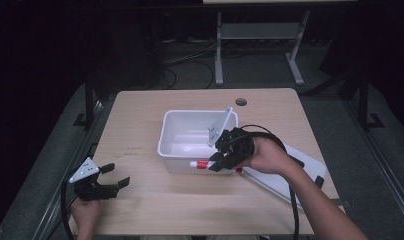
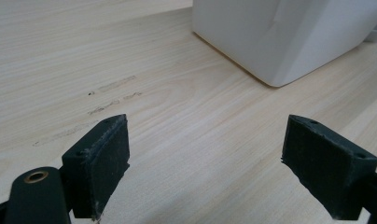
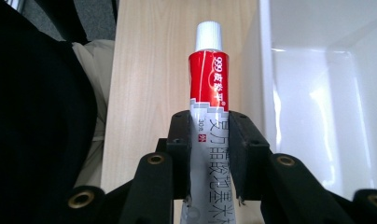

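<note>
A red, white and grey tube [image 3: 208, 93] with a white cap is clamped between the jaws of my right gripper [image 3: 209, 154]. In the high view that right gripper [image 1: 225, 159] hovers at the front right of the white bin [image 1: 170, 131], and the tube [image 1: 202, 164] pokes out leftward along the bin's front wall. The bin's inside wall [image 3: 326, 107] lies to the tube's right in the right gripper view. My left gripper [image 1: 117, 176] rests at the table's front left, open, with bare wood between its pads [image 2: 107, 163]. A corner of the bin [image 2: 280, 42] stands ahead of it.
A white lid [image 1: 285, 172] lies flat under my right forearm at the table's right edge. The wooden table [image 1: 190, 205] has a round cable hole [image 1: 241, 102] near the back. A white table frame [image 1: 260, 35] stands on the floor beyond.
</note>
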